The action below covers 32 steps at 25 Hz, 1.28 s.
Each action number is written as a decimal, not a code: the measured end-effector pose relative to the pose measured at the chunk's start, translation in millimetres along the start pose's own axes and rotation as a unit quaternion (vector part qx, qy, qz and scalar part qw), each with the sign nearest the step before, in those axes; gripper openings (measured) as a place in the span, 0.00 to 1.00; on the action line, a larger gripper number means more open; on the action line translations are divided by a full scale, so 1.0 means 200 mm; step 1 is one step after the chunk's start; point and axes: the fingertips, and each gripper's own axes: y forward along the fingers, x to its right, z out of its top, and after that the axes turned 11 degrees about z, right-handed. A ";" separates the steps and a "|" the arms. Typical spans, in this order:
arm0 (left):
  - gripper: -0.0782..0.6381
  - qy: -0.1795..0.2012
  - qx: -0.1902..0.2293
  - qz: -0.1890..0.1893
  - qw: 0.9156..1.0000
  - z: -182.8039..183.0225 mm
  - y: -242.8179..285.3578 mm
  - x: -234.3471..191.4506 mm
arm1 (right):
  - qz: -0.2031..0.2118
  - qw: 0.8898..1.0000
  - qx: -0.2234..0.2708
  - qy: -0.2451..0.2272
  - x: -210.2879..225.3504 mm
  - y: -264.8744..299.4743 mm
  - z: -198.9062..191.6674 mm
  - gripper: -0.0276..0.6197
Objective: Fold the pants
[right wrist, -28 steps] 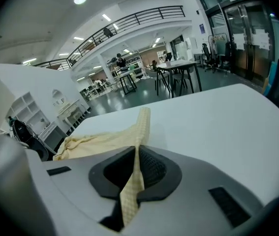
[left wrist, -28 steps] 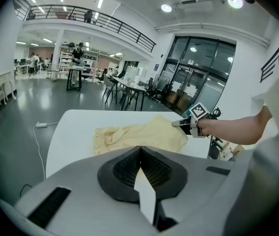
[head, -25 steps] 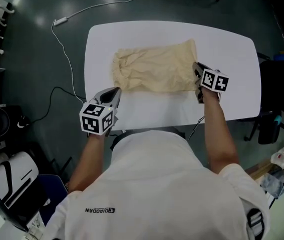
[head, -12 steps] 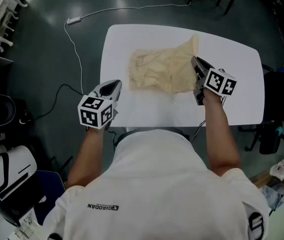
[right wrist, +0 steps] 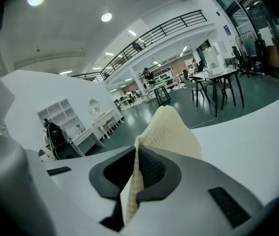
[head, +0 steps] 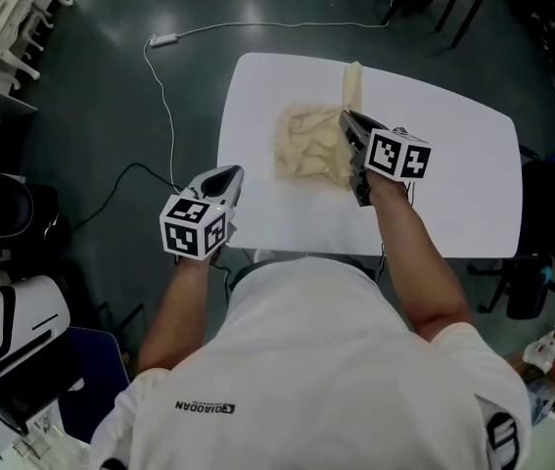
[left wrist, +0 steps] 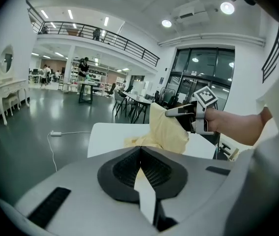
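Observation:
Cream pants (head: pixel 306 150) lie bunched on the white table (head: pixel 453 164). Their right end is lifted and carried over the rest, and a strip of cloth (head: pixel 353 81) stands up behind my right gripper (head: pixel 346 117). That gripper is shut on the pants; the quilted fabric (right wrist: pixel 171 129) runs out from between its jaws (right wrist: pixel 137 149). My left gripper (head: pixel 230 174) hovers at the table's front left edge, apart from the cloth, shut and holding nothing. From the left gripper view (left wrist: pixel 140 150) I see the raised pants (left wrist: pixel 166 129) hanging from the right gripper (left wrist: pixel 176 113).
A white cable (head: pixel 164 116) with a small adapter (head: pixel 164 40) trails over the dark floor left of the table. A dark chair (head: pixel 551 204) stands at the table's right end. White equipment (head: pixel 13 341) sits at the lower left.
My right gripper has swung left and up with the pants' right end, so the spread cloth is now folded over and much shorter. The left gripper has drifted slightly toward the table.

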 end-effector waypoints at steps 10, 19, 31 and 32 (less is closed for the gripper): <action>0.15 -0.041 -0.006 0.028 0.999 -0.19 -0.19 -0.14 | -0.005 0.998 -0.057 0.035 -0.08 0.51 -0.35 0.09; 0.15 -0.072 -0.017 0.039 0.996 -0.37 -0.36 -0.23 | -0.062 0.983 -0.170 -0.036 -0.06 0.84 -0.71 0.11; 0.15 -0.107 -0.019 0.076 0.991 -0.53 -0.53 -0.51 | -0.054 0.967 -0.242 -0.060 -0.09 0.99 -0.88 0.34; 0.15 -0.106 -0.019 0.070 0.992 -0.53 -0.53 -0.49 | -0.049 0.966 -0.246 -0.068 -0.11 0.98 -0.87 0.37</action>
